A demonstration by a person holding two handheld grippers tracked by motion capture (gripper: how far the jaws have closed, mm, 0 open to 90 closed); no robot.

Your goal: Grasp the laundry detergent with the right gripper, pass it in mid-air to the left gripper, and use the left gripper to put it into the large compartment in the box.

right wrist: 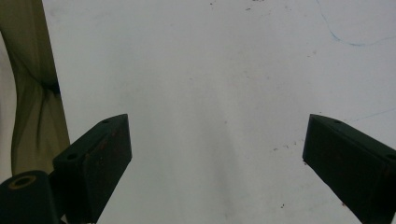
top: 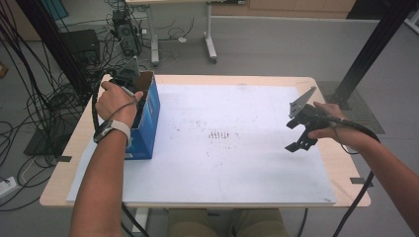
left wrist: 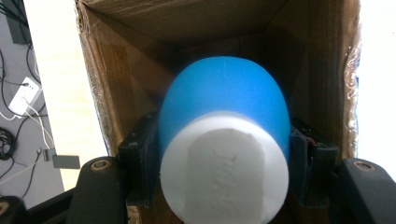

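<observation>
Clamping a blue-and-white object (left wrist: 224, 140) between its fingers, the left gripper (left wrist: 224, 161) reaches down into the open cardboard box (left wrist: 130, 79) — the object sits inside it. Right gripper (right wrist: 217, 154) hovers over the white table sheet (right wrist: 210, 70), fingers wide apart — nothing between them.

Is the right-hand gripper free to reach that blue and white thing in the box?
Probably not yet. The blue and white object sits inside the cardboard box, clamped by the left gripper, which fills the opening. The right gripper hangs open over the white mat.
</observation>
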